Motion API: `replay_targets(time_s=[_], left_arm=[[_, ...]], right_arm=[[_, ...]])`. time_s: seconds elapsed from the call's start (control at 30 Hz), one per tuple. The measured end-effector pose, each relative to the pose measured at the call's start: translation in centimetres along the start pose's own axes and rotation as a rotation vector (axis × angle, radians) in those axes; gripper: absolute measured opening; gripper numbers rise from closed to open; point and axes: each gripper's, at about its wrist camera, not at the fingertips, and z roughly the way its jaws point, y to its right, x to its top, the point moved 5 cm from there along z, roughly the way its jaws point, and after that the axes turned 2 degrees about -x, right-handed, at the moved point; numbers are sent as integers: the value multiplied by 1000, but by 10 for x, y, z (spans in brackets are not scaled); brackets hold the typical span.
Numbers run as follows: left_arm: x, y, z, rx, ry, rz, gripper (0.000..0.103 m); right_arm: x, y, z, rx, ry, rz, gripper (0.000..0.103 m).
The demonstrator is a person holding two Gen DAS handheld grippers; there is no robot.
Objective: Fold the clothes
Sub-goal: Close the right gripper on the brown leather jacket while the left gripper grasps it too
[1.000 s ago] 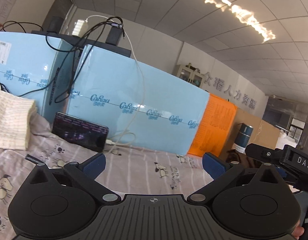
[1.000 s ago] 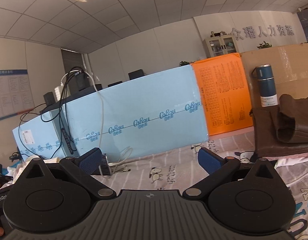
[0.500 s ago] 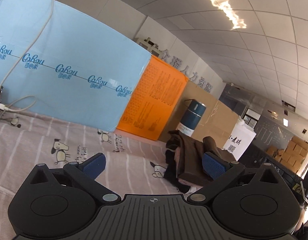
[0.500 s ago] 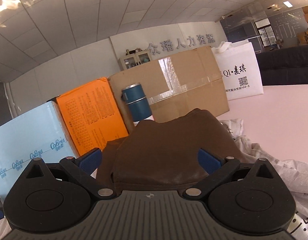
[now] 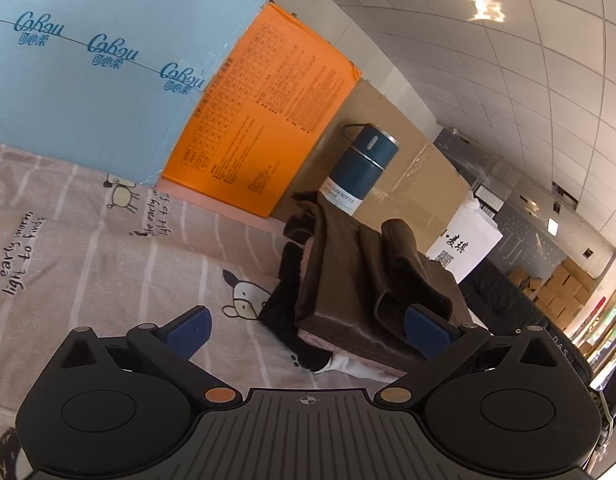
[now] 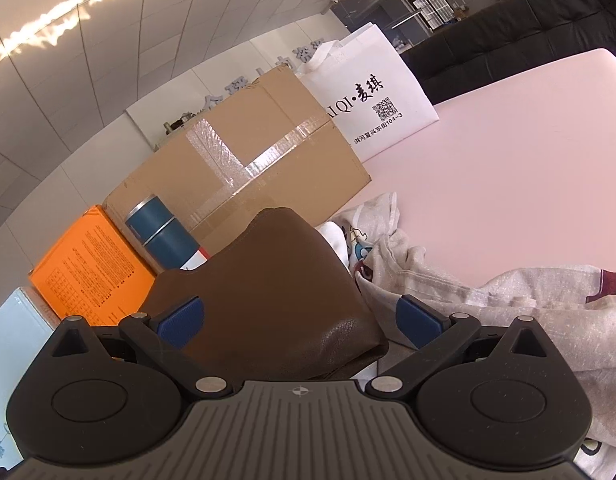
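A folded brown leather-like garment (image 5: 348, 280) lies on top of a pile with black and pale clothes under it, on the striped cartoon bedsheet (image 5: 107, 248). My left gripper (image 5: 305, 330) is open, its jaws standing wide just in front of the pile's near edge. In the right wrist view the same brown garment (image 6: 267, 280) lies between the open jaws of my right gripper (image 6: 299, 320), with no grip on it. A crumpled white printed garment (image 6: 488, 304) lies to its right.
A dark blue vacuum bottle (image 5: 360, 168) stands behind the pile. An orange box (image 5: 259, 128), a light blue box (image 5: 87, 80), a cardboard box (image 6: 243, 168) and a white tote bag (image 6: 368, 100) line the back. A pink surface (image 6: 528, 160) lies at right.
Both grippers have swung to the right and moved closer to the brown garment pile. The phone and cables have left the left view. Both stay open.
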Motion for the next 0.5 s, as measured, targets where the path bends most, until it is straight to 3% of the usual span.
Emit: replay_targets(time_s=[0.17, 0.27, 0.33, 0.5], left_arm=[[-1, 1, 34, -122, -58, -151, 103], [-4, -4, 55, -149, -95, -211, 103], [-8, -6, 68, -162, -129, -238, 103], [-12, -2, 72, -223, -108, -256, 103]], right_arm=[[0, 13, 6, 35, -59, 87, 103], [-2, 18, 10, 57, -93, 120, 103], [-5, 17, 14, 97, -135, 144, 103], [-5, 16, 16, 109, -136, 152, 103]])
